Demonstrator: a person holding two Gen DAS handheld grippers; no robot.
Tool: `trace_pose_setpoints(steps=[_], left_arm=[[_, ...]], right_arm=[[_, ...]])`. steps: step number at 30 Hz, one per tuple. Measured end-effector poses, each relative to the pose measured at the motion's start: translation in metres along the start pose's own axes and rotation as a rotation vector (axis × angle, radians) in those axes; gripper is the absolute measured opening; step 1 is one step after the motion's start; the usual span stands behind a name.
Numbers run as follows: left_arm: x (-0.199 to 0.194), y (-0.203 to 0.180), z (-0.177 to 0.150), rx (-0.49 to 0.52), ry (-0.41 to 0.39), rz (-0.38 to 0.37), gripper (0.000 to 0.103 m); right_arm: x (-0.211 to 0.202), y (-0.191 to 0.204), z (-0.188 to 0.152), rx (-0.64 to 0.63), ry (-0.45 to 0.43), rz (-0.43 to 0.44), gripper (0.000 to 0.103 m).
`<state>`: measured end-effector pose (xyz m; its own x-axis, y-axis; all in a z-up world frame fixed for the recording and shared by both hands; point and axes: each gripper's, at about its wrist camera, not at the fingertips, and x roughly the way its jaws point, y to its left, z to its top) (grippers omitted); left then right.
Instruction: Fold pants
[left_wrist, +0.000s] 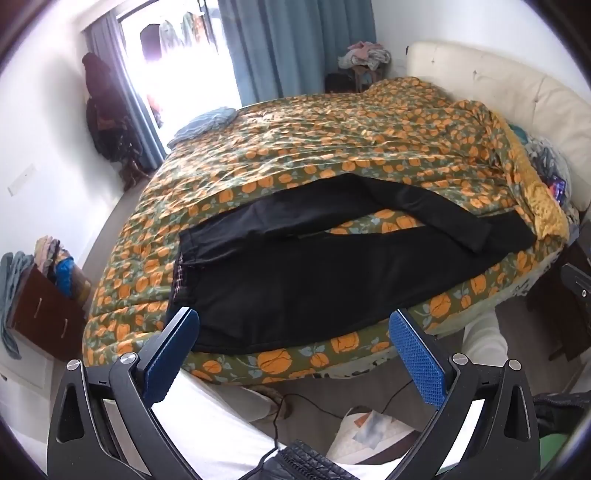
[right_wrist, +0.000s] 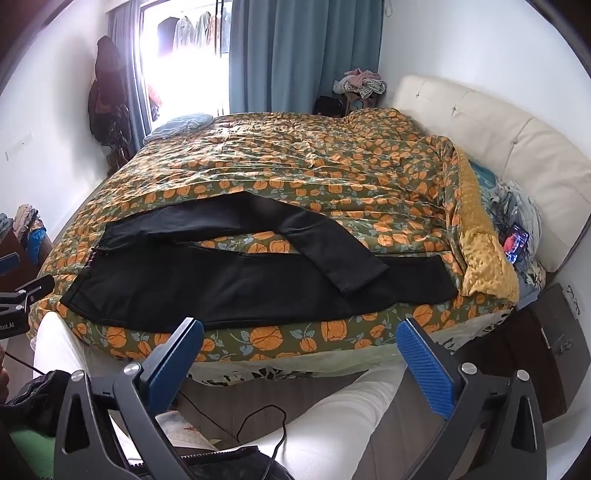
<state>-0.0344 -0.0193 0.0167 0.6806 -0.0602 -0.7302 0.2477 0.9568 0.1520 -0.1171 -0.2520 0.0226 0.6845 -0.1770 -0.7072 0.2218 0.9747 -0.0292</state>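
Black pants (left_wrist: 303, 273) lie spread along the near edge of a bed, waistband at the left, legs running right. The far leg bends and crosses over the near leg's end. They also show in the right wrist view (right_wrist: 221, 284). My left gripper (left_wrist: 295, 325) is open and empty, held off the bed edge, near the waist end. My right gripper (right_wrist: 301, 336) is open and empty, held back from the bed edge in front of the near leg. The left gripper also shows at the left edge of the right wrist view (right_wrist: 22, 291).
The bed has an orange-patterned quilt (right_wrist: 314, 170) and a cream headboard (right_wrist: 498, 136) at the right. A dark nightstand (right_wrist: 546, 354) stands at the right, a wooden drawer unit (left_wrist: 44, 310) with clothes at the left. A cable (right_wrist: 258, 421) lies on the floor.
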Motion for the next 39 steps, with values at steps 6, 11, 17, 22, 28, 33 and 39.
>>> trace_pose_setpoints(steps=[6,11,17,22,28,33,39], left_arm=[[-0.013,0.006,-0.012,-0.012,-0.028,0.001,0.103],[-0.025,0.003,-0.016,-0.01,-0.056,-0.011,0.103],[-0.039,-0.005,-0.02,0.018,-0.095,-0.006,0.103],[-0.043,0.001,-0.022,-0.01,-0.103,-0.008,0.103],[-0.049,0.007,-0.028,-0.031,-0.112,0.004,0.103],[-0.057,0.019,-0.038,-0.083,-0.111,0.022,0.103],[-0.062,0.027,-0.047,-0.127,-0.1,0.028,0.103]], right_arm=[[-0.006,-0.003,-0.007,0.003,0.004,0.013,0.103],[-0.02,-0.008,-0.016,0.027,-0.029,0.003,0.103],[-0.031,-0.014,-0.019,0.052,-0.05,0.001,0.103],[-0.041,-0.009,-0.016,0.045,-0.074,0.011,0.103],[-0.049,-0.004,-0.015,0.031,-0.094,0.013,0.103],[-0.049,-0.001,-0.016,0.02,-0.087,0.03,0.103],[-0.048,-0.003,-0.016,0.016,-0.093,0.039,0.103]])
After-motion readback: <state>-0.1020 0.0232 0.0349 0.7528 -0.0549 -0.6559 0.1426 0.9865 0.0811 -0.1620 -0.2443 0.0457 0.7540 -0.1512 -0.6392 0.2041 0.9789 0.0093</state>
